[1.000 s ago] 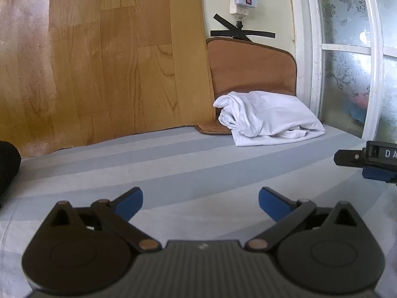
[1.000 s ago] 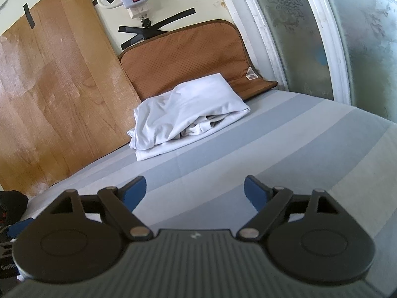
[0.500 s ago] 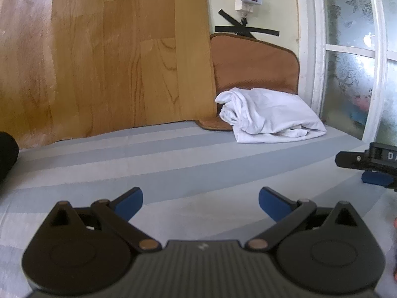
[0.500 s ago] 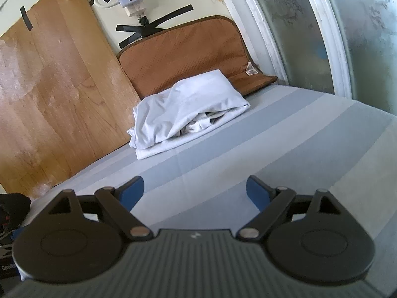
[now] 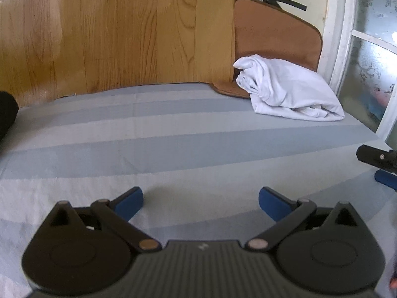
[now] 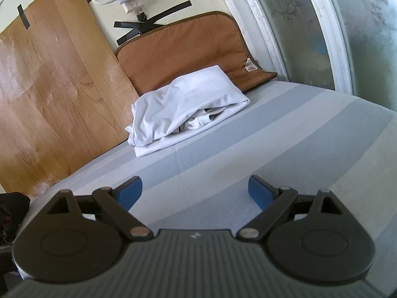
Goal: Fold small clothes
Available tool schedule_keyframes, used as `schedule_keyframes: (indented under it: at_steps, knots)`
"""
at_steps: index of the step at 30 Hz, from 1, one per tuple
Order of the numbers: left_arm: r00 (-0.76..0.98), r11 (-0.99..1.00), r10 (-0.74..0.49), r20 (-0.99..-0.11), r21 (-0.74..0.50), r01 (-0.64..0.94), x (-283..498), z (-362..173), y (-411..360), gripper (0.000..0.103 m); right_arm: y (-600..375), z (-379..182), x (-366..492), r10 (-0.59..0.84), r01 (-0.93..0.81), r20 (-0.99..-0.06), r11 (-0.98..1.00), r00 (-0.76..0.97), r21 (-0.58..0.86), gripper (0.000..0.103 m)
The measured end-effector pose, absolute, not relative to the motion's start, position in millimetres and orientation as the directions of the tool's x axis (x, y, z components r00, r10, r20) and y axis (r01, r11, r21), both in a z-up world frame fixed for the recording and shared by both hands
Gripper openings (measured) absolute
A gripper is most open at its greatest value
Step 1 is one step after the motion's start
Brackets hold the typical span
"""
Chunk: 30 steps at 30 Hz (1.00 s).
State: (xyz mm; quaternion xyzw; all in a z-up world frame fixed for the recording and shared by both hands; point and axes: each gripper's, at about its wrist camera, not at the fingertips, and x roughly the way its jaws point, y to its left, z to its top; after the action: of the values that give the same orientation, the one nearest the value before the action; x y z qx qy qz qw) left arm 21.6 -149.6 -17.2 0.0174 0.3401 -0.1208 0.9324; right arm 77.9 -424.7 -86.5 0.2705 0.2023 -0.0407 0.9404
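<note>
- The soft white cloth garment (image 6: 188, 109) lies bunched in a loose, lumpy bundle at the far edge of the bed (image 6: 285, 136), near the corner by the window.
- Its back part rests on the brown padded mat (image 6: 181, 47) that leans up against the wall.
- It looks half folded at best: one smooth flap lies on top, but crumpled bits poke out from under it. I think the neat folding is not done yet.
- The left gripper (image 5: 201, 198) has its blue fingers wide apart with nothing between them.
- The right gripper (image 6: 194, 191) has its fingers wide apart too, and only bare sheet shows between them.
- Both grippers are well apart from the garment, so it must be reached first.
- The bed sheet is flat and smooth, with wide grey and pale blue stripes.
- The wooden board (image 5: 111, 32) behind the bed is hard and shiny.
- The window glass (image 6: 359, 24) is bumpy and cloudy, with flower shapes.
</note>
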Motion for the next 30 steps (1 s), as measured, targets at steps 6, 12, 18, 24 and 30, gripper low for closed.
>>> schedule_keyframes:
  at_steps: [6,12,18,24,30]
  knots:
    - [0.735,0.969,-0.198,-0.649,-0.016,0.247,18.6,-18.4,-153.6,0.103,-425.0,-86.6,78.5,0.035,0.184,-0.402,0.85,0.915,0.494,0.095]
    - [0.731,0.967,-0.209,-0.649,-0.027,0.252,20.7,-17.7,-152.2,0.103,-425.3,-87.2,77.7,0.038,0.182,-0.399,0.846,0.916,0.501,0.095]
    - [0.73,0.967,-0.207,-0.651,-0.021,0.255,21.0,-17.7,-153.0,0.103,-424.9,-87.2,77.4,0.04,0.182,-0.398,0.845,0.916,0.503,0.095]
    - [0.73,0.967,-0.205,-0.652,-0.018,0.255,21.1,-18.4,-153.8,0.103,-422.2,-87.5,73.2,0.045,0.177,-0.397,0.845,0.917,0.505,0.096]
    - [0.729,0.965,-0.2,-0.655,-0.003,0.262,19.8,-19.4,-155.1,0.103,-415.4,-87.0,64.1,0.05,0.17,-0.396,0.849,0.917,0.5,0.096]
